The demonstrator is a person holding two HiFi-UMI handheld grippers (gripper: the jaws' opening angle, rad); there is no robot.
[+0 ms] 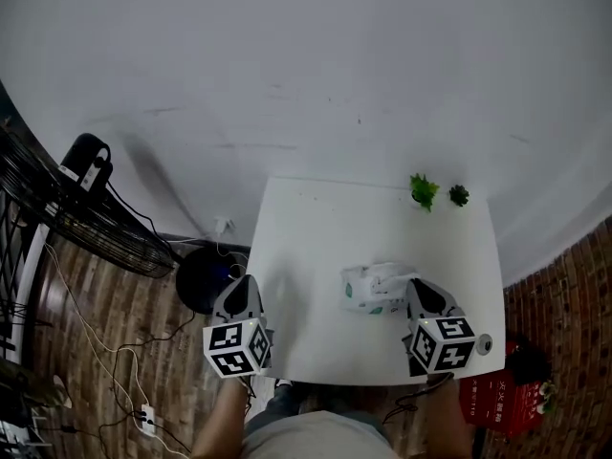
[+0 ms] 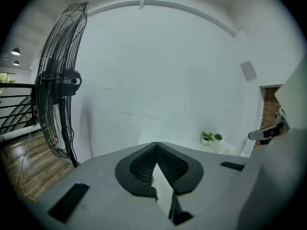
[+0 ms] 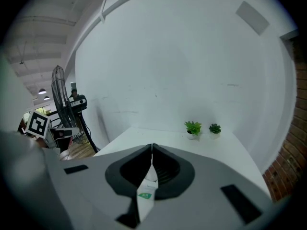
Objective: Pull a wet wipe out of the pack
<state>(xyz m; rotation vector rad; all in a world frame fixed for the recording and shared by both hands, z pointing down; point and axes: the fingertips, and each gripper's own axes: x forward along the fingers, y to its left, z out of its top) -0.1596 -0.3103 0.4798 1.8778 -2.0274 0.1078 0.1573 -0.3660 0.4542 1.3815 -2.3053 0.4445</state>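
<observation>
Wet-wipe pack (image 1: pixel 368 293) — right edge pinched in closed right gripper (image 3: pixel 152 148) — left gripper (image 2: pixel 156 145) closed

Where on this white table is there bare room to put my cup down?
The widest bare patch is the table's left half and middle, between the left gripper and the two small plants. The right front is crowded: wipe pack and right gripper.

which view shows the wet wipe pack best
The head view: the whole wet wipe pack lies on the white table, at the tips of the right gripper. The right gripper view shows only a white sliver with a green label between its shut jaws. The left gripper view does not show it.
</observation>
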